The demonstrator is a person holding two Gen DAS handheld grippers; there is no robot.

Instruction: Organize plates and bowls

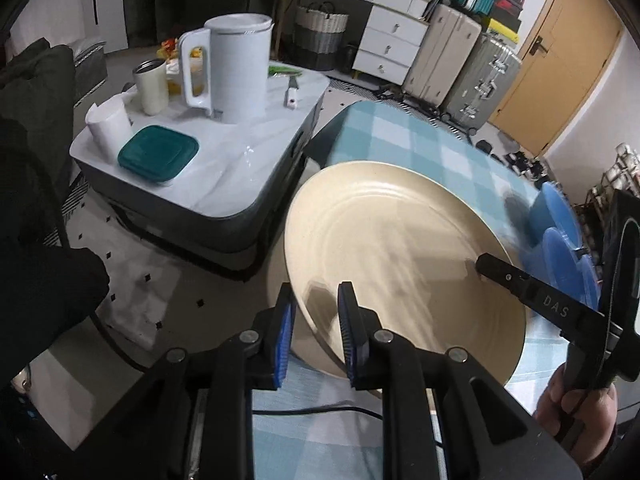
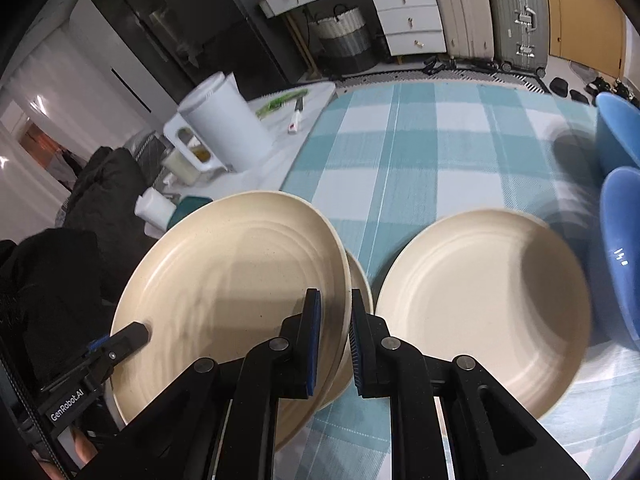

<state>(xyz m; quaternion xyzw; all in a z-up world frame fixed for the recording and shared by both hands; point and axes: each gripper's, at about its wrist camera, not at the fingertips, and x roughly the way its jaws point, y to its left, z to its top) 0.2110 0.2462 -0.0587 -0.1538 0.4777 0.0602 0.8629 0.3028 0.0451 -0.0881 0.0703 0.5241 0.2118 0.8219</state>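
While both angled steeply down, left tongs point(image 1: 316, 332) and right tongs point(image 2: 335, 344) clamp opposite rims of cream plate point(image 2: 228, 288); plate tilted, ridged, above checked tabletop point(image 2: 420, 152).

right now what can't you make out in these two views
- Left wrist view: blue dishes at the right are smeared by motion and partly behind the right claw.
- Right wrist view: what lies under the held cream plate; only a cream rim peeks out.
- Right wrist view: blue bowls cut off by the right edge.
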